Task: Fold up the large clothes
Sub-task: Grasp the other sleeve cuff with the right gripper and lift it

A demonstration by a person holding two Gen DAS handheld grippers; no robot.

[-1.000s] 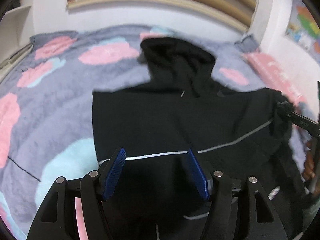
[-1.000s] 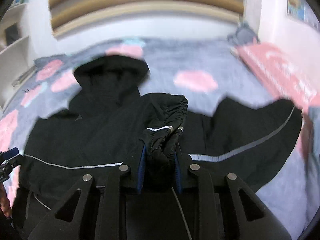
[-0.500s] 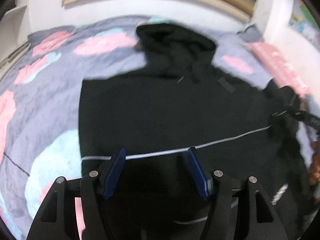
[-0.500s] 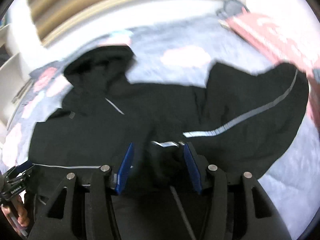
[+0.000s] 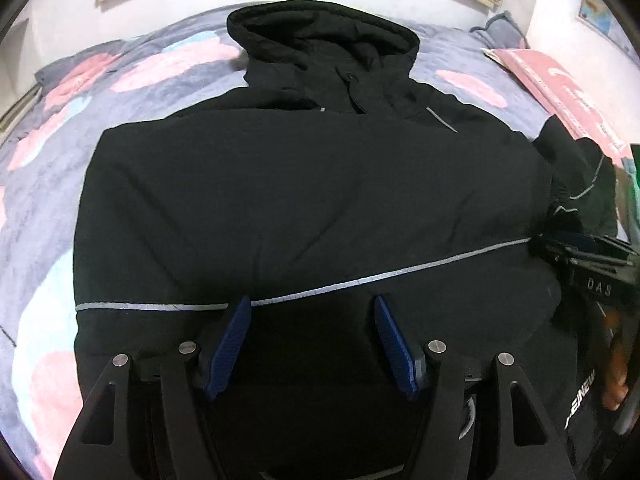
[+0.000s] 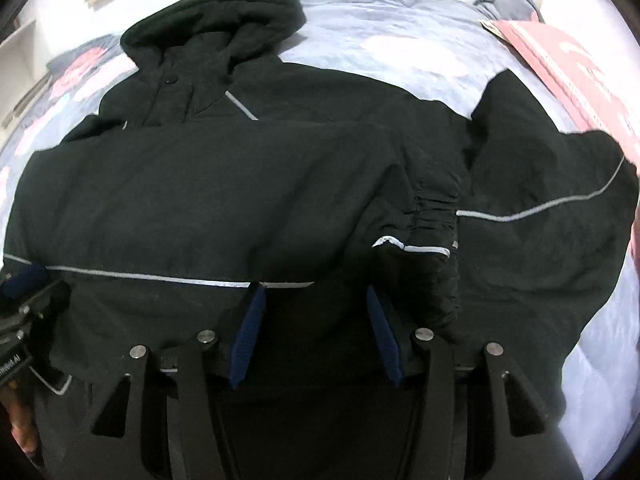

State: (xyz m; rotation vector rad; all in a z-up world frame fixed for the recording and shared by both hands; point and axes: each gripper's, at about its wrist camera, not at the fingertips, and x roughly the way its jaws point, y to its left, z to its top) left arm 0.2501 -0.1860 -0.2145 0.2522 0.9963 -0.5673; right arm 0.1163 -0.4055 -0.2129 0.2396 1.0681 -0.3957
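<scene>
Since a second ago my right gripper [image 6: 314, 300] has let the sleeve cuff [image 6: 434, 220] go: its fingers [image 6: 250, 332] were clamped on the gathered cuff then, have just been opening, and now stand apart with nothing pinched between them. That cuff lies just beyond the right-hand fingertip, on top of the jacket [image 6: 208, 184], with the sleeve folded across the chest. Both cameras also sit lower and closer to the cloth than before.

My left gripper [image 5: 312, 312] has its fingers [image 5: 230, 344] spread wide over the lower front of the jacket [image 5: 304, 200], holding nothing (whether the tips touch the fabric I cannot tell). A thin grey stripe [image 5: 400, 272] runs across the jacket just past the fingertips.

I see the jacket spread front-up on the bed [image 5: 52, 184], hood [image 5: 320, 36] towards the far wall. Its other sleeve [image 6: 552, 208] lies out to the right, bent on the blanket. From the left view, the right gripper [image 5: 588, 256] shows at the right edge, over the jacket's side.
</scene>
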